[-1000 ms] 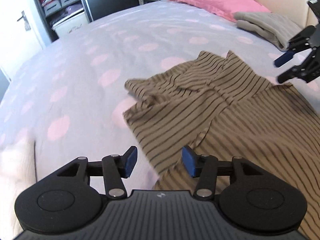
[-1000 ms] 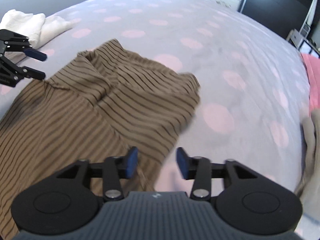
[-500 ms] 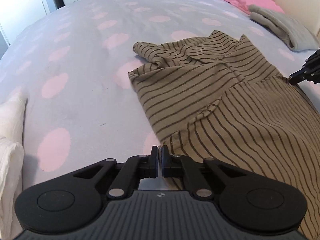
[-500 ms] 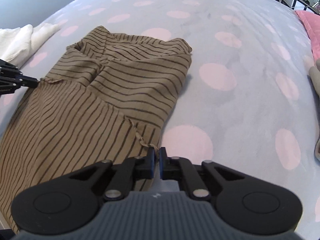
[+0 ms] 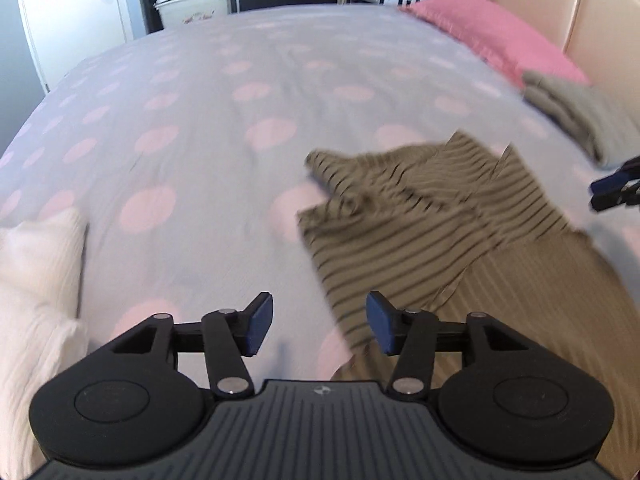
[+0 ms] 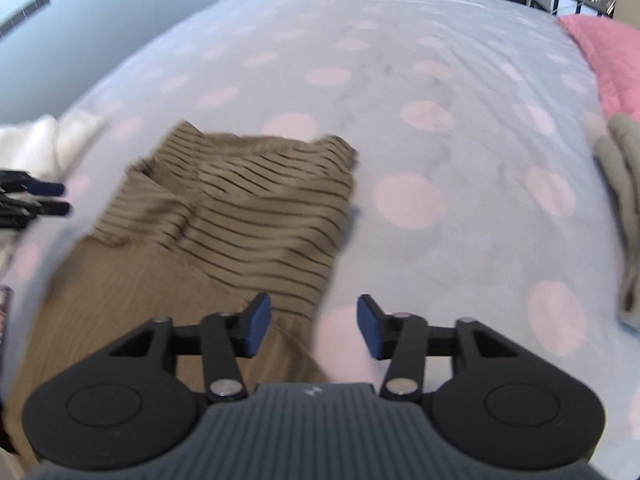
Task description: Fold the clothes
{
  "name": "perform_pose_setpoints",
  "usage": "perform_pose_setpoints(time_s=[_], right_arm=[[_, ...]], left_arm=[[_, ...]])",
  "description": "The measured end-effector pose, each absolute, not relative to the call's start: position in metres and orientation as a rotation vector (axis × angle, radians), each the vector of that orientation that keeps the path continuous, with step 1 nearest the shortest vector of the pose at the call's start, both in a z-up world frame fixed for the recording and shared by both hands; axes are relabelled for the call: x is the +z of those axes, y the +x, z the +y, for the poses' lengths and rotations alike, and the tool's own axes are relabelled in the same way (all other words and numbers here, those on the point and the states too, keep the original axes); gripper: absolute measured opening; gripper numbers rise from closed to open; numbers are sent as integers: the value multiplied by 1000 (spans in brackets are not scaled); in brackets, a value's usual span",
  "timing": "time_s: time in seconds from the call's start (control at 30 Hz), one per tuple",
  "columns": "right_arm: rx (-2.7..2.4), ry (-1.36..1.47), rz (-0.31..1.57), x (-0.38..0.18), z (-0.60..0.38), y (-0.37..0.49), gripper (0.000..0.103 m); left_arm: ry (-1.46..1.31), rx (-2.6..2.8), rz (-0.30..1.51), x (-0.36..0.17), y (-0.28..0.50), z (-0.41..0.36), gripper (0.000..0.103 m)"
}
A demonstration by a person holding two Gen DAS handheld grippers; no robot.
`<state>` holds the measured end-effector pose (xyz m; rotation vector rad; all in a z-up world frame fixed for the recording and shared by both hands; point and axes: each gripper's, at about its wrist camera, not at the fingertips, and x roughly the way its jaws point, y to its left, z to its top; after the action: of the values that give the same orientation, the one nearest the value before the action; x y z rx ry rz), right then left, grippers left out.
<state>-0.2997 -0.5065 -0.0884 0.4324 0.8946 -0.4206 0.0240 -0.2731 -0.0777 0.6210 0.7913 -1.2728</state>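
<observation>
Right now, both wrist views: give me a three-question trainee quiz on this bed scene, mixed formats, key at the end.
1. True or false: the left hand-held gripper is shut on the striped brown garment.
2. Multiple choice: the pink pillow lies A) near the headboard B) on the white folded cloth C) under the garment.
3. Fill in: the bedspread is pale grey with ___ dots.

Key: 1 false, both the left and the right hand-held gripper are open; 2 A; 3 pink.

No legible text or labels.

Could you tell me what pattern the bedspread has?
Pale grey with pink polka dots; the bedspread shows best in the right wrist view.
</observation>
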Motion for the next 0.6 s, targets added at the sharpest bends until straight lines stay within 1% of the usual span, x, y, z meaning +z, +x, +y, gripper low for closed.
perform_pose_setpoints(time_s=[0.07, 0.1, 0.13, 0.27, 0.37, 0.6], right_arm=[[-382, 471, 898, -89, -507, -293, 64], [-372, 479, 905, -91, -507, -289, 70], [-362, 487, 912, -93, -507, -286, 73], [-386, 518, 910, -101, -510, -277, 73], [-403, 592, 875, -106, -518, -271, 73], [-431, 620, 869, -122, -541, -246, 73]], left_arm=[[624, -1281, 800, -79, 21, -280, 50], [630, -1282, 805, -81, 19, -283, 50], [635, -1284, 811, -83, 18, -286, 50], [652, -1284, 836, -91, 13, -299, 50], [613, -1264, 863, -97, 20, -308, 50], [603, -1271, 859, -120, 35, -328, 50]])
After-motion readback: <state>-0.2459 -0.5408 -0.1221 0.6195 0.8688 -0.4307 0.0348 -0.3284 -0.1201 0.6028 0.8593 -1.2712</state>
